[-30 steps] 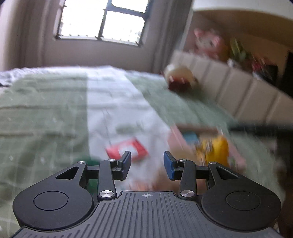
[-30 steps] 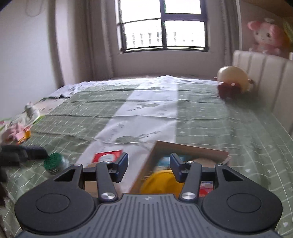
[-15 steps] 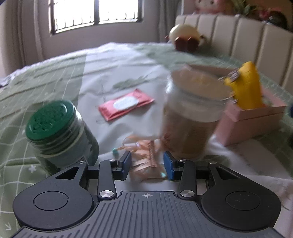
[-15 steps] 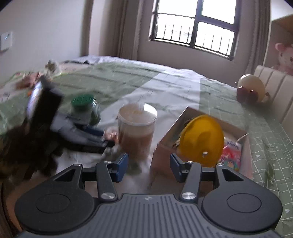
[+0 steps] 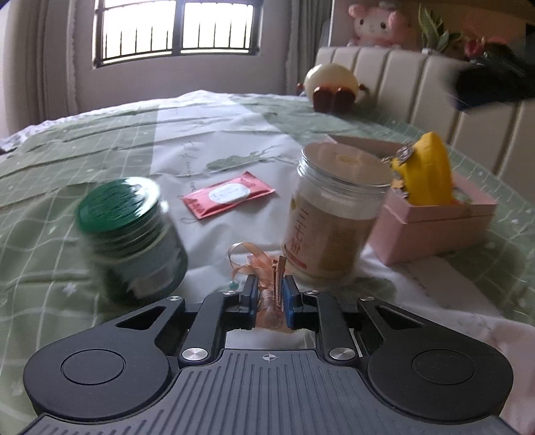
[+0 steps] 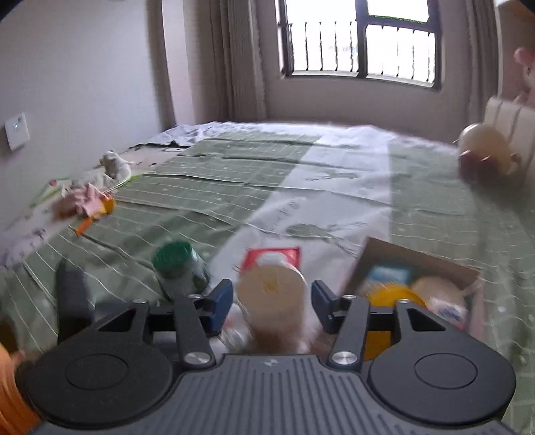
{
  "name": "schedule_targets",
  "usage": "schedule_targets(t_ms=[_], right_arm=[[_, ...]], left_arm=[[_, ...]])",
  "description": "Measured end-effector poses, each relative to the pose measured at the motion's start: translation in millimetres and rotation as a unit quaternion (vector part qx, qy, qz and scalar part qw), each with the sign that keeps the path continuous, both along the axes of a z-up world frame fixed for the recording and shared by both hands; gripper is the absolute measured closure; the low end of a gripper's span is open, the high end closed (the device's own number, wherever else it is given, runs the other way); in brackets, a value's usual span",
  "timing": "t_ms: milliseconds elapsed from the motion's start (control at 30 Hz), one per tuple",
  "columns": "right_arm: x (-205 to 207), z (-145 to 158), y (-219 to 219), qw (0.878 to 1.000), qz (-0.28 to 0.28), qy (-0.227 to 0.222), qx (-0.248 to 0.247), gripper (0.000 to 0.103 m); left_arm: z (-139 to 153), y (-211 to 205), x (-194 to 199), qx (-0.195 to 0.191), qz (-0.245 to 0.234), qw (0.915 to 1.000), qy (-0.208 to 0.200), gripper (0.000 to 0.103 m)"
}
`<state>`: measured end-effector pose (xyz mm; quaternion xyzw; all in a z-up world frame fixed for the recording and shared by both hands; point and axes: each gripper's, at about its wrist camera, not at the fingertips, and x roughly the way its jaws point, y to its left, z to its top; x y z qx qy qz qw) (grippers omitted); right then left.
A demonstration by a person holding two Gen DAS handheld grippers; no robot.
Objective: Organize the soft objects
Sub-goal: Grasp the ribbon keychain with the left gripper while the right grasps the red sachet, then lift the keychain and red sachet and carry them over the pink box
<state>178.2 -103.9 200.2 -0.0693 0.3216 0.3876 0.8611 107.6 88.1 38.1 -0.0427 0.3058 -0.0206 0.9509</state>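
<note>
My left gripper (image 5: pixel 270 294) is shut on a peach ribbon hair clip (image 5: pixel 264 267) low over the bed. A clear jar of brown powder (image 5: pixel 331 214) stands just right of it, a green-lidded jar (image 5: pixel 130 234) just left. A pink box (image 5: pixel 434 221) holds a yellow round object (image 5: pixel 428 174). A red wipes packet (image 5: pixel 229 194) lies behind. My right gripper (image 6: pixel 271 301) is open above the clear jar (image 6: pixel 272 301), its fingers either side of it in the view. The box (image 6: pixel 418 281) is at its right, the green jar (image 6: pixel 180 267) at its left.
A green and white bedsheet (image 5: pixel 100 144) covers the bed. A cream plush (image 5: pixel 331 83) sits by the padded headboard (image 5: pixel 418 87). A pink plush (image 5: pixel 378 23) sits on the shelf above. Small toys and cloth (image 6: pixel 87 197) lie at the bed's far left edge.
My left gripper has closed on the ribbon hair clip. My right gripper has risen and shifted, and now looks down over the clear jar.
</note>
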Motion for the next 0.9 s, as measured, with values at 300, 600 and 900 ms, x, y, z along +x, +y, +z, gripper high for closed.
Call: schedule_targets(t_ms=[300, 600, 900], right_arm=[[132, -39, 136, 0.970, -0.076, 0.219, -0.068, 0.040], [197, -136, 198, 0.890, -0.229, 0.381, -0.100, 0.040], [190, -121, 197, 0.878, -0.326, 0.344, -0.064, 0.040]], left_arm=[[13, 93, -67, -0.072, 0.053, 0.9950, -0.045, 0.085], [-13, 168, -86, -0.157, 0.098, 0.9799, -0.075, 0.085], [-21, 181, -102, -0.202, 0.088, 0.9681, -0.120, 0.085]])
